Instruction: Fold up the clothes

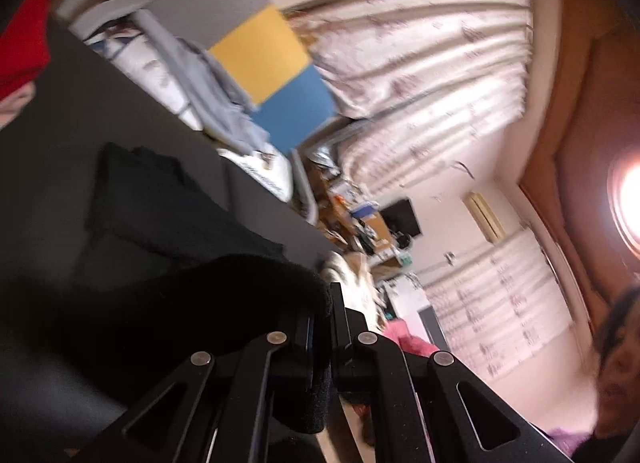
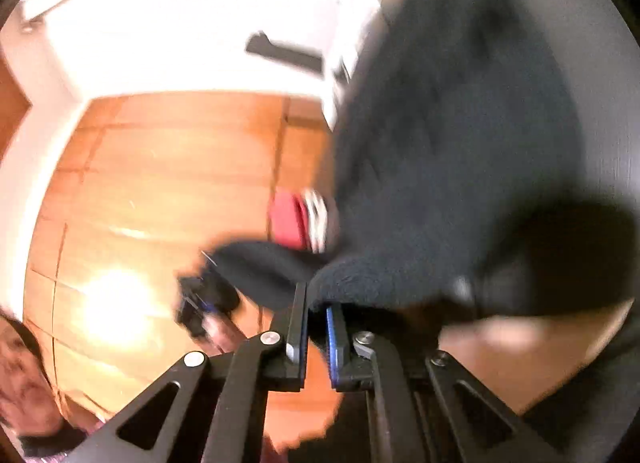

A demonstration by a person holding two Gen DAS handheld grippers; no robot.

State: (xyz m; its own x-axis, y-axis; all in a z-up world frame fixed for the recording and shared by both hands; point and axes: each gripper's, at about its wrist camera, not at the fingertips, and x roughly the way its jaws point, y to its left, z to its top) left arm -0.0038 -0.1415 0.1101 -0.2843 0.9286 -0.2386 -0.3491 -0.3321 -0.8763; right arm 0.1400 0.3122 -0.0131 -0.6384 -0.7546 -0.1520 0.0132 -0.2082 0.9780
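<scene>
A dark fleece garment (image 1: 224, 303) hangs bunched over my left gripper (image 1: 326, 303), which is shut on its edge. Part of it (image 1: 160, 199) lies flat on the dark grey table (image 1: 60, 123). In the right wrist view the same dark garment (image 2: 440, 143) fills the right half, blurred. My right gripper (image 2: 317, 299) has its fingers close together, pinching the garment's lower edge at the tips. The left gripper (image 2: 200, 303) shows blurred to the left there, with a dark fold (image 2: 256, 263) stretching from it towards my right gripper.
A red cloth (image 1: 20, 43) lies at the table's far end, also seen as red cloth (image 2: 288, 219). Pale clothes (image 1: 200, 95) and clutter pile beyond the table edge. A person (image 1: 616, 363) is at the frame edge. A bright lamp (image 2: 116, 303) glares.
</scene>
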